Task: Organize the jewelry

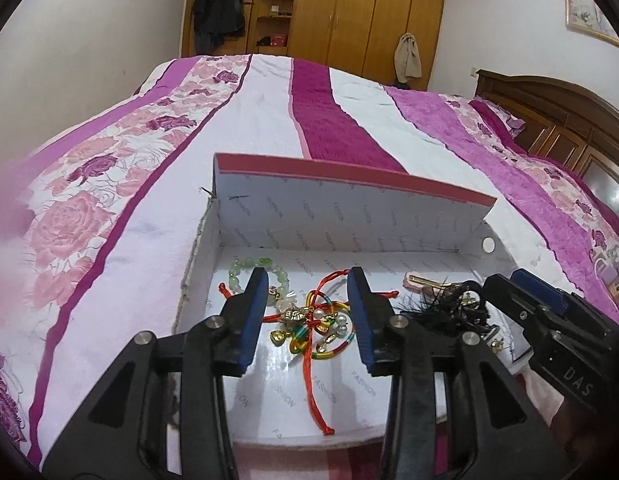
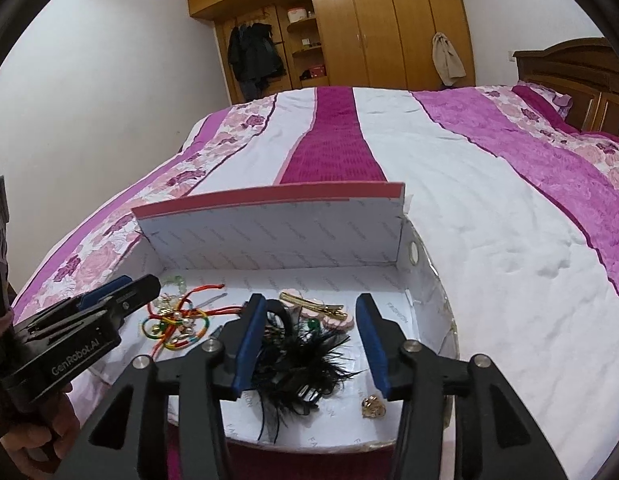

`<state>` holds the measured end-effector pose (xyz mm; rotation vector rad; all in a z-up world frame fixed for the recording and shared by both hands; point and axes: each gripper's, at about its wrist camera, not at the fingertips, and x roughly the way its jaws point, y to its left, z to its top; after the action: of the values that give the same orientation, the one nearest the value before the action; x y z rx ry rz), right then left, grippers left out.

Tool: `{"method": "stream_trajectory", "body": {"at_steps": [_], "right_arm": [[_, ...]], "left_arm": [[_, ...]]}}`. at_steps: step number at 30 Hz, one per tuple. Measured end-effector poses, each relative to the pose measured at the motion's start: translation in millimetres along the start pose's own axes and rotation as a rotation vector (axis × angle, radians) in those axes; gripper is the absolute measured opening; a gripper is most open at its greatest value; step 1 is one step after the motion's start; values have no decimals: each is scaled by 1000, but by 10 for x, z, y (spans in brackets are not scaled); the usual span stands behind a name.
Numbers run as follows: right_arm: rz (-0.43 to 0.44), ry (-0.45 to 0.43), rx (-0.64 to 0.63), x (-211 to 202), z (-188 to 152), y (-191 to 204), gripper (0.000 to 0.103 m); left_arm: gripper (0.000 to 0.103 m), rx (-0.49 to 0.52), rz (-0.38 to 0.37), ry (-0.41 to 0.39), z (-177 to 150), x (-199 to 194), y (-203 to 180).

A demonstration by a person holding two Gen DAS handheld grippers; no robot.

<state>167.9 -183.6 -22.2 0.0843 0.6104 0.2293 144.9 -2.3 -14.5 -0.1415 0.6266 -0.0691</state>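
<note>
A white shoebox (image 1: pixel 349 220) (image 2: pixel 269 240) with its pink-edged lid standing up lies on the bed and holds jewelry. My left gripper (image 1: pixel 307 280) hangs open over a tangle of red cord and rainbow bangles with gold charms (image 1: pixel 317 324) (image 2: pixel 177 326); nothing is pinched. A green bead bracelet (image 1: pixel 245 268) lies to its left. My right gripper (image 2: pixel 310 302) stands open above a black feather piece (image 2: pixel 305 364) (image 1: pixel 441 312), which lies loose on the box floor. Beyond it sits a gold clip with pink flowers (image 2: pixel 313 306), and a small gold brooch (image 2: pixel 372 405) is near the front.
The box rests on a bedspread (image 1: pixel 349 120) striped white, magenta and pink. A wooden headboard (image 2: pixel 569 68) is at the right. A wooden wardrobe (image 2: pixel 369 20) with hanging coats fills the far wall. A hand (image 2: pixel 25 440) holds the left gripper (image 2: pixel 139 284) close beside the right gripper (image 1: pixel 505 284).
</note>
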Motion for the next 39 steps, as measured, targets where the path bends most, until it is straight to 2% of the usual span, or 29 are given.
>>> {"method": "stream_trajectory", "body": {"at_steps": [12, 28, 33, 39], "right_arm": [[28, -63, -14, -493, 22, 186, 53], [47, -129, -32, -1241, -255, 370, 56], [42, -153, -37, -1431, -367, 404, 62], [29, -173, -43, -1575, -478, 427, 75]], "left_arm": [[33, 2, -5, -56, -2, -500, 12], [34, 26, -14, -118, -231, -1172, -51], [42, 51, 4, -137, -360, -1306, -96], [59, 74, 21, -148, -492, -1421, -140]]}}
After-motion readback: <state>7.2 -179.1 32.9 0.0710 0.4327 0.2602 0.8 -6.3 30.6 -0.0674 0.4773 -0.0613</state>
